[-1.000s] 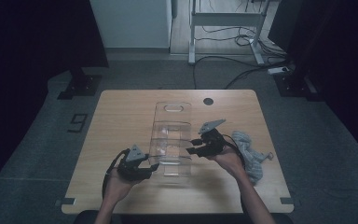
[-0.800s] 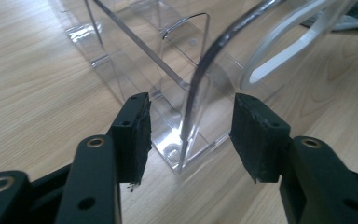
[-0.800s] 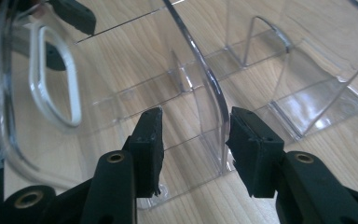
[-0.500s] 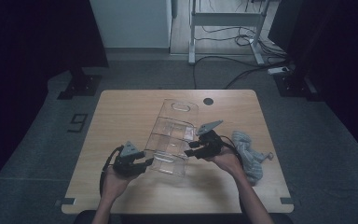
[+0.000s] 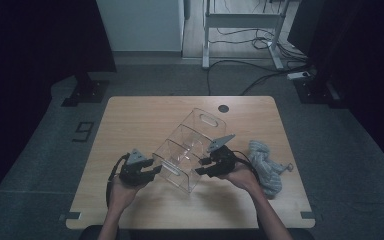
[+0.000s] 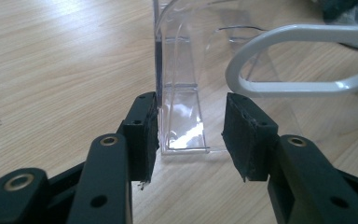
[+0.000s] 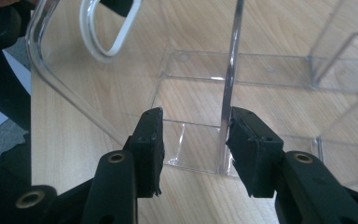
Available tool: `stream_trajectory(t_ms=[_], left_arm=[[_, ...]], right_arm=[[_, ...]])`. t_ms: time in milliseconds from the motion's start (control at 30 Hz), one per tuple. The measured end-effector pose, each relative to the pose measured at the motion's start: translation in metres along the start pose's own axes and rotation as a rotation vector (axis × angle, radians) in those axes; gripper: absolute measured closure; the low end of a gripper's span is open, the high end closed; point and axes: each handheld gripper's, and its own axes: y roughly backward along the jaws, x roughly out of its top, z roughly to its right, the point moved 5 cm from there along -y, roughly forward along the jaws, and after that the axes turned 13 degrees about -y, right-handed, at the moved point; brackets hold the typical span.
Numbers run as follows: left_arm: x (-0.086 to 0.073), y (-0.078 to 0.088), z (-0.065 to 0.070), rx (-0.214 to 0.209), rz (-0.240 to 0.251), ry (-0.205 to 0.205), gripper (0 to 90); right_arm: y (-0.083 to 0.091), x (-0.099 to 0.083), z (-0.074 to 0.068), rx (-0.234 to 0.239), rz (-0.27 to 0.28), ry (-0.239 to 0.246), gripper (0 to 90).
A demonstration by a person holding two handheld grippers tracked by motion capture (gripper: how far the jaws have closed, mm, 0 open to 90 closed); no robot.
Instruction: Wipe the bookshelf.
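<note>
1. Clear plastic organiser (image 5: 187, 152): a see-through bin with inner dividers and an oval handle cut-out in each end wall. It sits near the middle of the wooden table (image 5: 145, 115), turned diagonally, one end toward the person and the other toward the far right. It lies between the two grippers.

2. Left gripper (image 5: 152, 171): held in the person's left hand at the near-left end of the organiser. In the left gripper view (image 6: 191, 135) the jaws have just been closing and now stand partly apart, with the lower corner of the organiser's end wall between them. The left pad (image 6: 144, 135) lies against the clear edge; the right pad (image 6: 242, 135) stands just off the plastic. Whether the wall is truly pinched I cannot tell.

3. Right gripper (image 5: 203, 168): held in the person's right hand on the organiser's right long side. In the right gripper view (image 7: 193, 149) the jaws stand partly apart and straddle the bin's wall; the upright clear edge touches the right pad (image 7: 244, 144), while the left pad (image 7: 151, 147) is apart from it. A firm grip cannot be confirmed.

4. Grey cloth (image 5: 265, 167): bunched up on the table, just to the right of the right hand.

5. Round black grommet (image 5: 223, 108): set in the tabletop near its far edge, well apart from the organiser.
</note>
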Motion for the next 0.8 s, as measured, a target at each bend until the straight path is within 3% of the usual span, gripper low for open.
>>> stream_trajectory(t_ms=[467, 600, 800], left_arm=[[0.001, -0.013, -0.006, 0.017, -0.008, 0.027, 49.7], [-0.001, -0.010, -0.003, 0.014, -0.002, 0.024, 38.8], [0.001, 0.011, 0.008, -0.030, 0.032, 0.014, 21.7]], right_arm=[[-0.008, -0.003, -0.022, 0.011, -0.031, 0.035, 52.9], [-0.012, -0.003, -0.025, 0.003, -0.044, 0.036, 50.7], [-0.007, -0.007, -0.028, 0.009, -0.037, 0.028, 44.5]])
